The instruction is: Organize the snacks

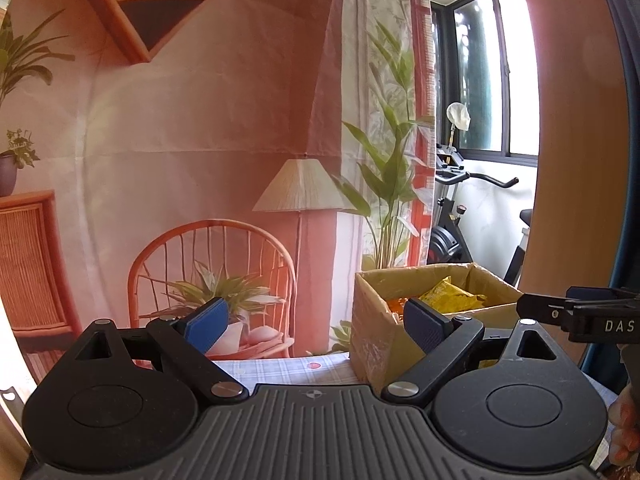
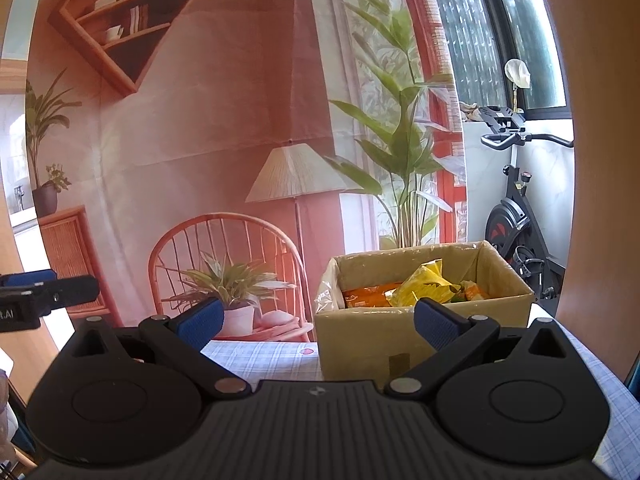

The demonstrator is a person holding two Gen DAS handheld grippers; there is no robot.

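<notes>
The left gripper (image 1: 316,322) fills the foreground of its own view, its blue pads (image 1: 208,324) spread wide apart with nothing between them. The right gripper (image 2: 318,322) is the same in its view — fingers splayed, blue pads (image 2: 202,322) holding nothing. Each one shows at the edge of the other's picture, so the two are side by side above the worktop (image 2: 264,354), which wears a pale blue checked cloth.

Beyond the fingers stands an open cardboard box (image 2: 360,344) on that cloth, ahead and to the right in both views, its flaps lined with clear tape. Inside lie the snacks: a crumpled yellow packet (image 2: 426,286) on top and an orange packet (image 2: 370,296) beside it toward the left — more wrappers show at the right end of the box, too jumbled to tell apart.

Behind the worktop hangs a printed backdrop (image 2: 224,120) of a room with a lamp, a wicker chair and shelves. To its right stand an exercise bike (image 2: 516,216) and a dark-framed window (image 1: 488,80).
</notes>
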